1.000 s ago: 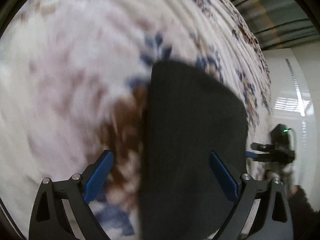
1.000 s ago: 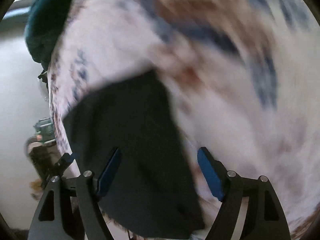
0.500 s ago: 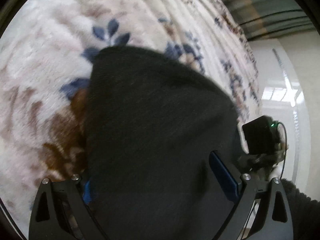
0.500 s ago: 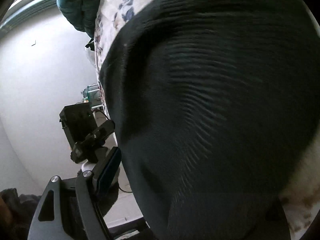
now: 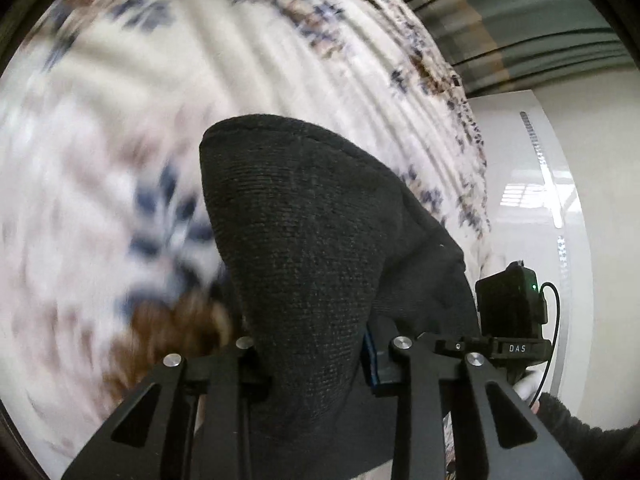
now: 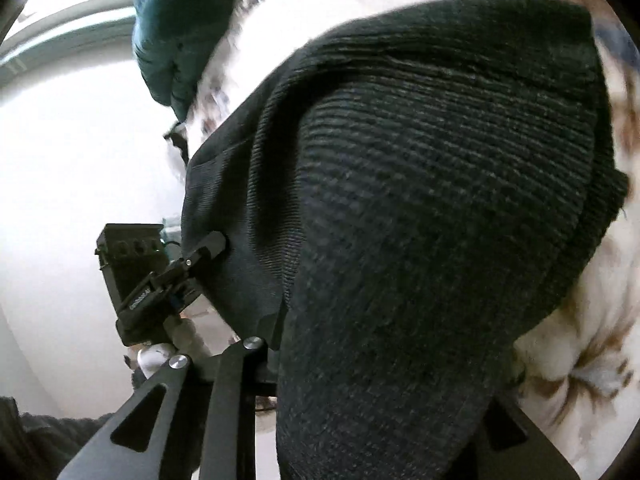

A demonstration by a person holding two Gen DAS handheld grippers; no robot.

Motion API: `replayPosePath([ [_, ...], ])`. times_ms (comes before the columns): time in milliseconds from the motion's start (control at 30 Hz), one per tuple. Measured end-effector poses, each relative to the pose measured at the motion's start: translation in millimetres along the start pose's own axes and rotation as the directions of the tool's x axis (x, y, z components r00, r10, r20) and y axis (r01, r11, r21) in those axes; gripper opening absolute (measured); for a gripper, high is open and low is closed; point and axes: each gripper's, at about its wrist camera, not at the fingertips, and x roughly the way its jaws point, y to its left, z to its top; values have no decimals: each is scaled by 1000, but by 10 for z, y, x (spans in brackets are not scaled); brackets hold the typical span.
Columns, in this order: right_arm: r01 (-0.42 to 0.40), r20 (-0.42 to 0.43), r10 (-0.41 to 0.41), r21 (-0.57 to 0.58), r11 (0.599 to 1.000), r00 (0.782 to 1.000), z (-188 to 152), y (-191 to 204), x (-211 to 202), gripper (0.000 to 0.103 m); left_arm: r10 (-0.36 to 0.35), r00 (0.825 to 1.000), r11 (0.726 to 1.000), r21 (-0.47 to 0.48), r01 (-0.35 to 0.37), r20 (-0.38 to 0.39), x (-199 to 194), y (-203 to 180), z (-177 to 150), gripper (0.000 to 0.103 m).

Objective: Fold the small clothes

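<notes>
The left tongs are closing on the near edge of a small black ribbed knit garment; the cloth bunches between the two black arms, and a blue pad presses against its right side. From that pinch the garment rises ahead of the tongs in a rounded hump. To the left of and beyond the tongs spreads a white fleece blanket with blue and brown flower print, blurred by motion, so it seems to be a bed rather than a bench. To the right of the left tongs the other tool and a dark fuzzy sleeve show.

The right tongs are also closing, with the same garment draped between and over them. Only the left arm is visible, the right one is buried under cloth, and I cannot see the pads themselves, yet the fabric hangs from the tongs as if gripped. The left tongs bite the garment's edge off to their left, and a dark teal bundle of cloth lies beyond.

Judging by this, the fold is just beginning: both near corners seem taken and raised, while the far part still rests on the blanket. Carrying the edge over, laying it down and smoothing remain.
</notes>
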Motion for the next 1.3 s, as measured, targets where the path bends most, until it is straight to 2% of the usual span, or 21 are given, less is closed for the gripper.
replayPosePath([
  [100,1,52,-1,2,1000,999,344,174,-69,23,-6,1000,999,40,6,6,36,-149,474,27],
  [267,9,134,-7,-19,1000,991,1220,453,-145,23,-7,1000,994,108,5,21,257,-319,1508,27],
  [367,24,170,-21,-21,999,985,1804,545,-2,23,6,1000,987,160,-10,30,460,-366,2077,27],
  [467,86,185,-85,2,996,979,2353,508,100,24,35,999,986,162,-35,3,797,-306,2560,31],
  [533,169,188,-177,62,984,966,2560,433,132,34,83,996,985,153,-77,-38,1085,-212,2775,31],
  [600,285,199,-295,80,955,934,2638,417,95,51,183,979,972,169,-166,-88,1342,-136,2857,43],
  [633,323,202,-333,81,943,921,2605,431,60,63,202,975,967,178,-183,-95,1393,-123,2869,47],
  [667,355,204,-363,73,932,909,2588,411,-1,66,205,975,965,186,-186,-88,1386,-138,2852,52],
  [700,431,223,-432,53,901,874,2509,470,-96,69,220,973,960,195,-203,-70,1341,-172,2819,54],
  [733,495,243,-489,40,868,838,2446,519,-159,78,236,970,953,204,-222,-48,1302,-201,2797,59],
  [767,586,270,-572,38,810,774,2341,579,-218,86,268,963,939,226,-260,-9,1235,-262,2754,69],
  [800,642,285,-626,45,765,726,2343,388,-446,90,293,955,923,248,-295,45,1142,-334,2691,76],
  [833,707,309,-684,51,706,661,2232,455,-448,96,317,944,908,261,-329,88,1079,-387,2673,82],
  [867,752,320,-725,55,657,610,2127,509,-426,103,346,928,885,280,-372,140,981,-477,2565,100],
  [900,774,327,-745,61,631,581,2129,509,-506,103,363,917,871,288,-397,165,950,-528,2516,103],
  [1000,832,371,-795,95,546,480,1779,652,-411,103,440,871,829,272,-488,218,909,-658,2414,103],
  [1033,836,379,-798,101,539,468,1677,669,-540,103,460,858,817,271,-509,228,857,-727,2292,103],
  [1067,847,390,-808,114,519,443,1566,737,-556,103,474,851,810,267,-523,228,859,-773,2302,103],
  [1133,859,411,-813,121,498,413,1355,883,-644,103,483,848,804,272,-528,218,795,-927,2158,103],
  [1200,863,421,-819,141,484,391,1165,1061,-749,103,499,837,792,274,-546,225,654,-1089,2003,103],
  [1300,861,464,-806,159,484,368,783,1431,-990,103,496,834,792,270,-548,241,299,-1366,1745,103],
])
